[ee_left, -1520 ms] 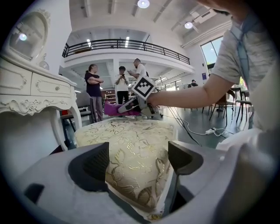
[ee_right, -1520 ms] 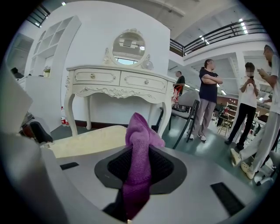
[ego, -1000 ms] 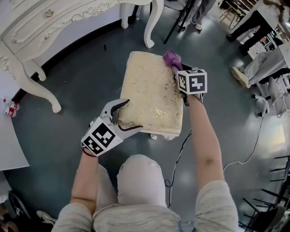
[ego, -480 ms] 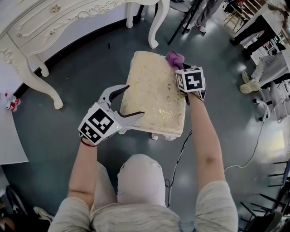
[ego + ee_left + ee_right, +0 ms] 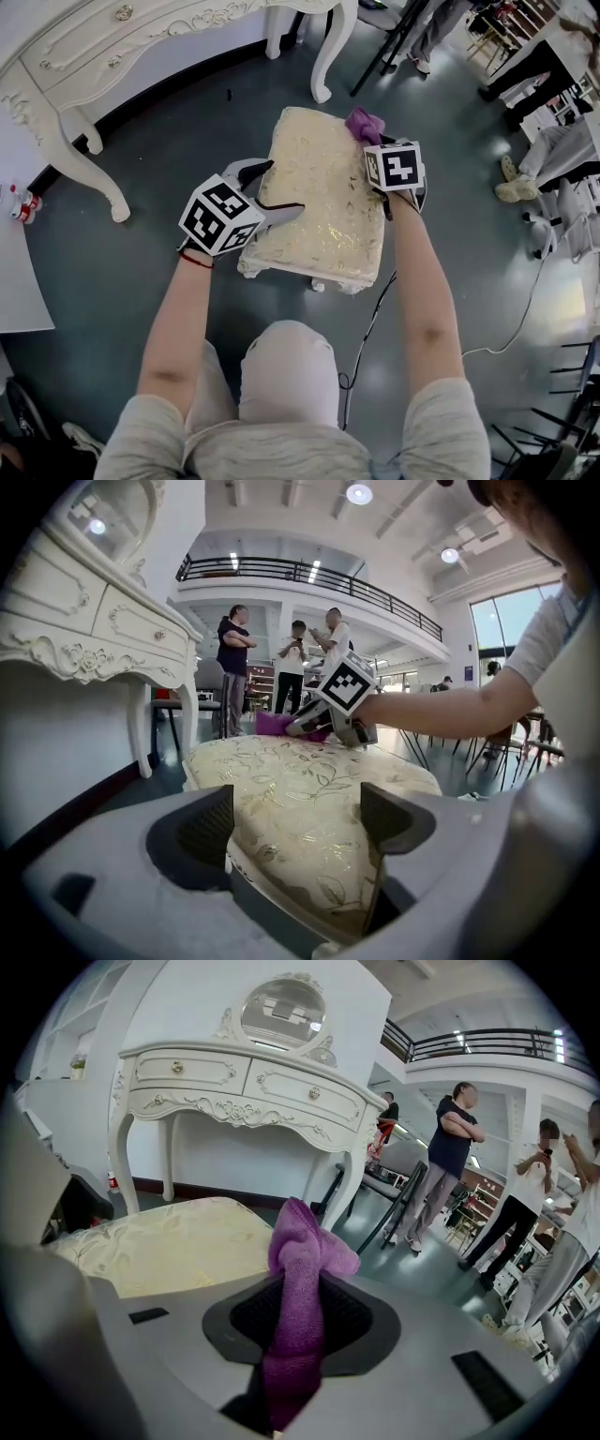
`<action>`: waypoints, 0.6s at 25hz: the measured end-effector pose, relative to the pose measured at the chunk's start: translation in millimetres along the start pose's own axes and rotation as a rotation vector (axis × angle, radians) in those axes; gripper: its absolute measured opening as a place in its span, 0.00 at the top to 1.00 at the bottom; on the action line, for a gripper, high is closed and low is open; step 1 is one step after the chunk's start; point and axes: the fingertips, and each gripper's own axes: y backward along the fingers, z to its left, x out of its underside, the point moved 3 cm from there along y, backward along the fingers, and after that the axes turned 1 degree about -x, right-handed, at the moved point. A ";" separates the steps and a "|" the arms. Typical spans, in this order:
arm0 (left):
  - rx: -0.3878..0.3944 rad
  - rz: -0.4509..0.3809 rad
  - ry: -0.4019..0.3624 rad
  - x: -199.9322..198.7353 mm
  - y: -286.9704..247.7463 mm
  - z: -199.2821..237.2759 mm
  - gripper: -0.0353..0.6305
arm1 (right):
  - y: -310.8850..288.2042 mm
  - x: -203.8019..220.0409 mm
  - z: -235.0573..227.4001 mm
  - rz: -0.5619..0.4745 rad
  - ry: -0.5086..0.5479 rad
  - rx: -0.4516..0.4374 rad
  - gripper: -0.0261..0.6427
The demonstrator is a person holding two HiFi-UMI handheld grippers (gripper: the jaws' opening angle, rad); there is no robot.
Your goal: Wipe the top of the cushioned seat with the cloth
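The wiping step is just getting under way: the right hand-held gripper (image 5: pixel 300 1324) is clamped tight on the purple cloth (image 5: pixel 302 1241), which is bunching up above the jaws and sitting at the far right corner of the cushioned seat (image 5: pixel 323 202) — the cloth is touching the corner or just beside it, and no view settles which. The left hand-held gripper (image 5: pixel 298 822) is working as the steadying hand; its jaws are standing apart and straddling the seat's near left edge, with the padded corner between the pads but not squeezed. The seat is standing on the floor (image 5: pixel 169 141) in front of the person's knees, and nearly all of its cream, gold-patterned top is lying bare, so most of the job is probably ahead. The next move is likely calling for the cloth to be pressed flat and drawn across the top toward the near edge, while the left jaws are bracing the frame against sliding. No container is taking part — the drawers (image 5: pixel 103 23) of the white table (image 5: pixel 330 47) beyond are shut, their contents hidden.
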 end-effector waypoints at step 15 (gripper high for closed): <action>0.014 -0.019 0.029 3.1 -0.9 0.5 0.31 | -11.9 -17.6 16.9 0.040 0.015 0.005 0.82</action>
